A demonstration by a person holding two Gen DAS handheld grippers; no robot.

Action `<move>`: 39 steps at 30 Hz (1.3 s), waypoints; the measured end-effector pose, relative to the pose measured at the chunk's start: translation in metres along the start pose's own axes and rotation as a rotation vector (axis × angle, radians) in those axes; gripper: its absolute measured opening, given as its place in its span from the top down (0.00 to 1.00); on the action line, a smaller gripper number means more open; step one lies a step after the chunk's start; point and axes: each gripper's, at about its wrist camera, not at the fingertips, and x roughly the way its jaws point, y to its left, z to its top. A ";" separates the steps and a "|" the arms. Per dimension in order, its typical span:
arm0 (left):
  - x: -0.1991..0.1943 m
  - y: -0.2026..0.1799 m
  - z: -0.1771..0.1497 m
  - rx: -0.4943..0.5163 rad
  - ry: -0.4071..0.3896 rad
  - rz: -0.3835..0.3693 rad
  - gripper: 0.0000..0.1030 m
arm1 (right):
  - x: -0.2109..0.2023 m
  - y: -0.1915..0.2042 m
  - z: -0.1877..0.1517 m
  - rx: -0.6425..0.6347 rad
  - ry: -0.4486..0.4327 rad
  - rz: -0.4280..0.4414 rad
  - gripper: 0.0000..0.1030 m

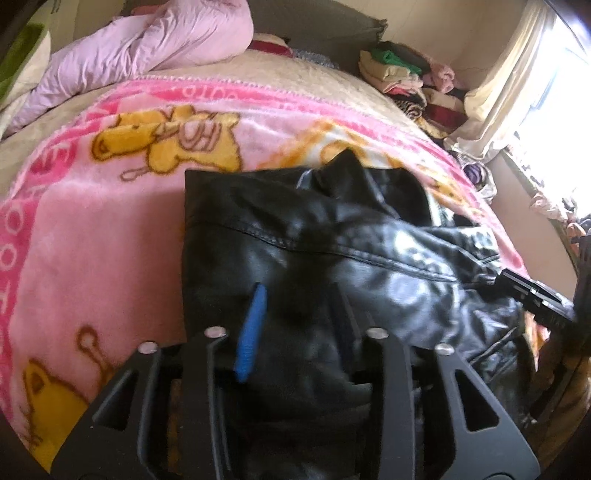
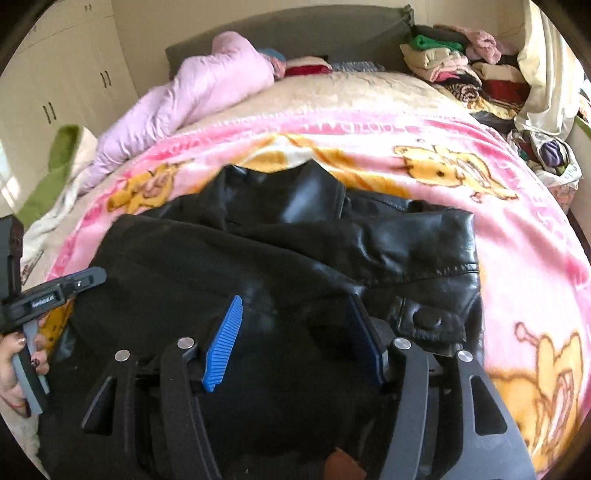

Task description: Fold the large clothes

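Bedroom, daylight from a window at one side; a bed carries a pink cartoon-print blanket (image 2: 517, 236) across its near half. All places below are given from the black leather jacket (image 2: 258, 258).

The jacket lies on that blanket, partly folded, collar toward the headboard, a snap tab at its near right corner.

Left hand-held gripper (image 1: 295, 314): over the jacket's near left part, jaws partly apart, blue pad (image 1: 253, 332) lying against the leather. Black folds fill the gap between the pads; whether they pinch it I cannot tell. In the right wrist view a hand (image 2: 14, 365) holds its handle, just left of the jacket.

Right hand-held gripper (image 2: 295, 332): above the jacket's near edge, jaws well apart, blue pads (image 2: 223, 343) either side of a stretch of leather, not visibly pressing it. Nothing held.

Left of and beyond the jacket: a lilac quilted coat (image 2: 192, 96), heaped near the headboard (image 2: 332, 33).
Right of and beyond it: a stack of folded clothes (image 2: 461, 62) in the far corner, beside a cream curtain (image 1: 513, 74).
Far left: cream wardrobe doors (image 2: 66, 74).
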 end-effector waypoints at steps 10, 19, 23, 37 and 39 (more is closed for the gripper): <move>-0.044 -0.030 0.002 0.054 -0.088 -0.001 0.22 | -0.029 0.004 -0.015 -0.010 -0.037 0.020 0.24; -0.036 -0.041 -0.018 0.045 -0.006 0.006 0.22 | -0.042 0.006 -0.025 -0.005 -0.060 0.037 0.25; -0.028 -0.046 -0.029 0.055 0.036 -0.025 0.75 | -0.043 0.011 -0.029 -0.023 -0.057 0.049 0.40; -0.001 -0.042 -0.056 0.049 0.118 -0.042 0.85 | -0.016 0.014 -0.047 -0.030 0.069 -0.012 0.46; -0.001 -0.043 -0.056 0.048 0.117 -0.047 0.85 | 0.004 0.006 -0.057 -0.001 0.150 -0.019 0.46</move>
